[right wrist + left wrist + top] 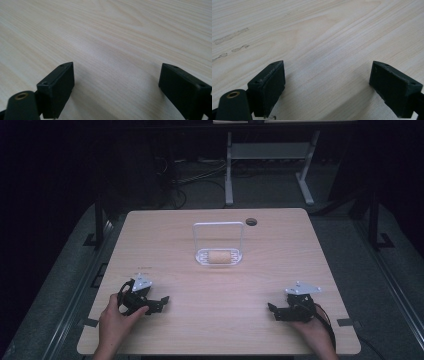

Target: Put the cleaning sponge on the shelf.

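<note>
A white wire rack [218, 243] stands at the middle of the light wooden table [165, 235], and a tan roll [219, 257] lies on its base. My left gripper [161, 303] rests low at the front left in a hand, jaws pointing right. Seen from its own camera, my left gripper [327, 82] is open over bare wood. At the front right, my right gripper [272, 310] lies in the other hand, jaws pointing left. My right gripper [116, 83] is open too, with nothing between its pads [63, 85]. Both grippers are well short of the rack.
A dark round cable hole [250, 222] sits near the table's far right corner. Pale smudges [230, 37] mark the wood ahead of the left gripper. Beyond the table stand white frame legs [229, 170] and cables on a dark floor.
</note>
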{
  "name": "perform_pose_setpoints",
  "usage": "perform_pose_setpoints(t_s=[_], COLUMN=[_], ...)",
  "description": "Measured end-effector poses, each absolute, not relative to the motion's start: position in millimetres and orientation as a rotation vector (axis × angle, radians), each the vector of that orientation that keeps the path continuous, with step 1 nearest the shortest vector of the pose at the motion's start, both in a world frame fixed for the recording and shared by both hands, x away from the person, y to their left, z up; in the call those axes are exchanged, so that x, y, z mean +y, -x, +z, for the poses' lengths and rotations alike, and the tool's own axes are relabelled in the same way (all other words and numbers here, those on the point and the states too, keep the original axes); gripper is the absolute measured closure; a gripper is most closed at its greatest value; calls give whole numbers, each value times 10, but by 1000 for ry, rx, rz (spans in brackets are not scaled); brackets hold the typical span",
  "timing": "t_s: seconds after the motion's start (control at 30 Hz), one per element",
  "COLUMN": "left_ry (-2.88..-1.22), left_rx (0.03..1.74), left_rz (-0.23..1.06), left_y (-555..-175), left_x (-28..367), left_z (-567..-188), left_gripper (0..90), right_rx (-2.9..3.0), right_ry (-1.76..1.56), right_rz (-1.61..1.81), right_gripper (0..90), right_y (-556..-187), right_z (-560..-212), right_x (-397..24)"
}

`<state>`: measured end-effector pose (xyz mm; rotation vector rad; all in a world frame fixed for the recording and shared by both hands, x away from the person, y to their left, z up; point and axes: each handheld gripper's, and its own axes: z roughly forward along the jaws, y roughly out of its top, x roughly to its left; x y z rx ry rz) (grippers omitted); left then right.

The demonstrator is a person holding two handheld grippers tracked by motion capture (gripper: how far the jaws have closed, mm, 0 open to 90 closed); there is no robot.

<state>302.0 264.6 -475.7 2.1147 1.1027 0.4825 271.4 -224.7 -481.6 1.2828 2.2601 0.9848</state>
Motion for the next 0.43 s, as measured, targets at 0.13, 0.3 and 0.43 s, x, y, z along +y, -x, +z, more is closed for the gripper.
perform_pose_setpoints(t_s=[0.13,0.3,0.43], left_ry=[-2114,-2115,-2115], left_rx=[1103,1103,1103], left_rz=[482,483,483], left_y=[-3019,-3019,-3019], left_x=[2646,2646,2646], left_z=[-4758,-4758,-4758], left_gripper=[127,127,127], right_rx=[2257,2256,2256], right_ry=[-1285,-1286,-1286], right_rz=[982,980,980], right_gripper=[128,129,129], right_y=[-2706,-2704,-2703], right_z=[-4816,-4816,-4816], right_x=[-2253,-2252,-2252])
